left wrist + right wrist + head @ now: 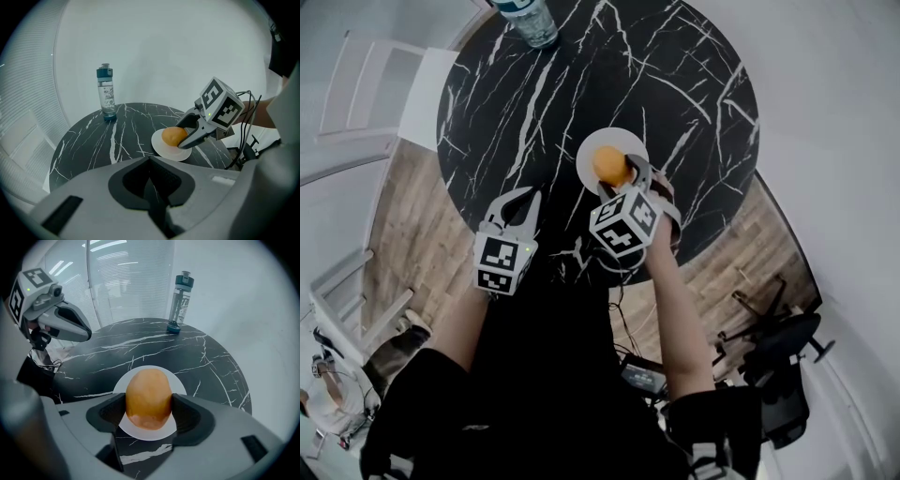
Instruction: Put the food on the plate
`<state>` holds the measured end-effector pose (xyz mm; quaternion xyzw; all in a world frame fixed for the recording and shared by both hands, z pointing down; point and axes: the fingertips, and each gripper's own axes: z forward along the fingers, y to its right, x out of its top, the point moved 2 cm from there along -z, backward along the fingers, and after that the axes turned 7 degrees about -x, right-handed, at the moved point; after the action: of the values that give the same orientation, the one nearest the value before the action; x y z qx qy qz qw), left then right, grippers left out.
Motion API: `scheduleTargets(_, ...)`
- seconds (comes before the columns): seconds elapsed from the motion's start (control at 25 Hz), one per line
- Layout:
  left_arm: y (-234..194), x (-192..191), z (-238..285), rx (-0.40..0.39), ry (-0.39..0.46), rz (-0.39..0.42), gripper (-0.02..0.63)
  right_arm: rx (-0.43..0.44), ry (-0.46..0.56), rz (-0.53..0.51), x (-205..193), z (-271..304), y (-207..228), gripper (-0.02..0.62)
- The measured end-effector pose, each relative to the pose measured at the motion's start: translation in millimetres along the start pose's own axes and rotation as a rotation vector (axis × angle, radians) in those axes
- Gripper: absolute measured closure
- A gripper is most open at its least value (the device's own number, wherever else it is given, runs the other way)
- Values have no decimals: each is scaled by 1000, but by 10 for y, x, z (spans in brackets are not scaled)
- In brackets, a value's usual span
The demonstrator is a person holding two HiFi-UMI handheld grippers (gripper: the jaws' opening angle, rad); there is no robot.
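My right hand-held gripper (149,411) pinches the orange-brown food piece (149,397) over the white plate (615,139), toward the bench's (675,84) near edge — left hand-held gripper (88,337) pressed together, empty, alongside.

Right tool (149,412) clamps orange food (148,398) above white plate (179,386) on marble table (206,362).

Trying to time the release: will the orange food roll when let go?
Probably: the food is rounded, so it may roll. The plate looks shallow, little to stop it. It seems firm, undented in the right gripper.
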<state>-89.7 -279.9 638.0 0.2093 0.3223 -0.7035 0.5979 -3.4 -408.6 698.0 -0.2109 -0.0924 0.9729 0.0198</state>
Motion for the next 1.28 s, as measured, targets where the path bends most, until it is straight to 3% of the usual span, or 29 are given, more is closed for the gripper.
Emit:
scheduleTargets(0.36, 32, 102, -88, 3, 18, 9, 606, -27, 105, 54, 159, -181, 21, 272)
scheduleTargets(0.56, 99, 245, -92, -39, 43, 31, 606, -62, 205, 191, 221, -450, 66, 273)
scheduleTargets(0.68, 134, 358, -93, -70, 61, 62, 606, -118, 272, 264, 232, -652, 50, 373)
scheduleTargets(0.84, 210, 493, -176, -111, 88, 115, 606, -177, 353, 389, 194, -903, -22, 594)
scheduleTargets(1.08, 307, 560, -356, -163, 125, 173, 606, -202, 435, 536, 278, -1119, -249, 600)
scheduleTargets(1.28, 354, 582, -534, -209, 162, 190, 606, -321, 530, 615, 400, -1383, -352, 600)
